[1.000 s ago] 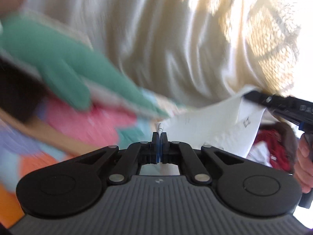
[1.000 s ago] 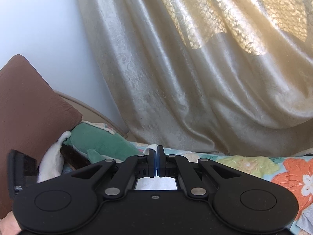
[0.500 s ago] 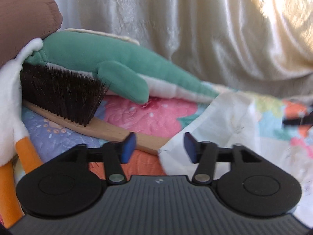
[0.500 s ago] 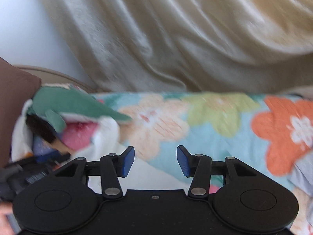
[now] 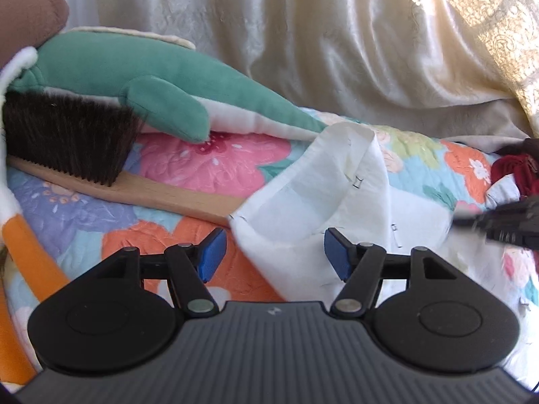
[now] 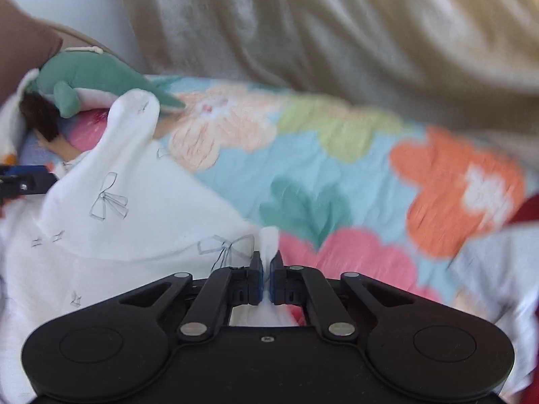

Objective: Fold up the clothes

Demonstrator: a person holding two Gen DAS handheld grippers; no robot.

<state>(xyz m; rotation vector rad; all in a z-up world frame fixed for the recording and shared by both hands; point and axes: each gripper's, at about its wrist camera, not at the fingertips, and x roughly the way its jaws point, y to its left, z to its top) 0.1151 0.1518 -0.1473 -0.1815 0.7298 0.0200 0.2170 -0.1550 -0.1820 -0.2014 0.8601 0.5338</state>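
Observation:
A white garment with small bow prints [image 5: 340, 198] lies crumpled on the flowered quilt [image 5: 209, 158]; it also shows in the right wrist view [image 6: 121, 208]. My left gripper [image 5: 275, 255] is open and empty, its blue pads on either side of the garment's near fold. My right gripper [image 6: 266, 277] is shut on a pinched edge of the white garment, low over the quilt [image 6: 303, 181]. The right gripper's dark body shows at the right edge of the left wrist view [image 5: 505, 224].
A green plush whale [image 5: 161, 77] and a wooden brush with dark bristles [image 5: 77, 155] lie at the left by a brown pillow [image 5: 27, 10]. A cream curtain [image 5: 337, 33] hangs behind. Dark red clothing [image 5: 515, 171] lies at the right.
Both grippers held the garment up, then opened and dropped it on the quilt. The right gripper has now closed on an edge of it; the left stays open.

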